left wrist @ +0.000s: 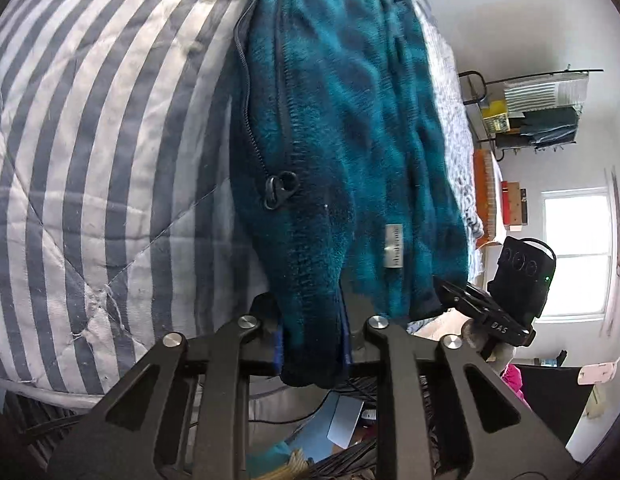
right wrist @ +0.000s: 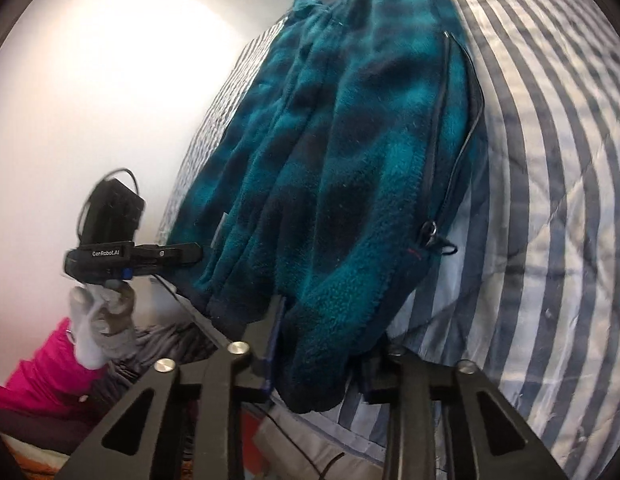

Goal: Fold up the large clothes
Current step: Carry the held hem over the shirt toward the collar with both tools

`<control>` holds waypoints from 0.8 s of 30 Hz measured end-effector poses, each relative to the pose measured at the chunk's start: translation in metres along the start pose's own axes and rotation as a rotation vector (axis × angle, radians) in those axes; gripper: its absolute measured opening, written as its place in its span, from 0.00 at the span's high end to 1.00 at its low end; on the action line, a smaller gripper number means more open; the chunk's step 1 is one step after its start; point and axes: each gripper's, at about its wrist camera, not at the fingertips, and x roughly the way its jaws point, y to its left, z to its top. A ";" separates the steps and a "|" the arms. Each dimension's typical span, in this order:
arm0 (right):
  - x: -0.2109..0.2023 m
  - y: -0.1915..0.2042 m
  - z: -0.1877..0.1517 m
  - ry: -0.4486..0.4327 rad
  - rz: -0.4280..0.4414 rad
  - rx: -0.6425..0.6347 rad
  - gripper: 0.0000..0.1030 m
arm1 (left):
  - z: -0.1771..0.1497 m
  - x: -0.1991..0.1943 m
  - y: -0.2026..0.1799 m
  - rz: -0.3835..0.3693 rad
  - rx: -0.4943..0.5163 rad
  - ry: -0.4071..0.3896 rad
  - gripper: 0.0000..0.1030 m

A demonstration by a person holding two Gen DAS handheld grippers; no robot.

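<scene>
A teal plaid fleece jacket (left wrist: 349, 128) lies lengthwise on a bed's striped quilt (left wrist: 90, 140), its hem at the near edge. The left gripper (left wrist: 311, 344) and right gripper (right wrist: 321, 360) each pinch a hem corner between their fingers. This looks like the start of a fold; next, both corners likely lift together toward the collar. The collar end is cut off, and the sleeves are hidden.
</scene>
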 end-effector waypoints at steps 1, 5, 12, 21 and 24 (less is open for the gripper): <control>0.000 0.005 0.002 -0.002 -0.022 -0.015 0.79 | -0.001 -0.002 -0.003 0.001 0.012 -0.010 0.85; -0.004 0.025 0.002 -0.018 -0.090 -0.077 0.84 | -0.005 -0.012 -0.016 0.002 0.053 -0.055 0.87; -0.019 0.028 0.009 -0.047 -0.066 -0.051 0.88 | 0.007 -0.033 -0.029 -0.058 0.037 -0.103 0.88; -0.058 0.043 0.044 -0.100 -0.014 -0.028 0.89 | 0.043 -0.055 -0.058 -0.101 0.035 -0.160 0.88; -0.067 0.052 0.063 -0.120 -0.032 -0.051 0.89 | 0.060 -0.065 -0.069 -0.098 0.052 -0.184 0.88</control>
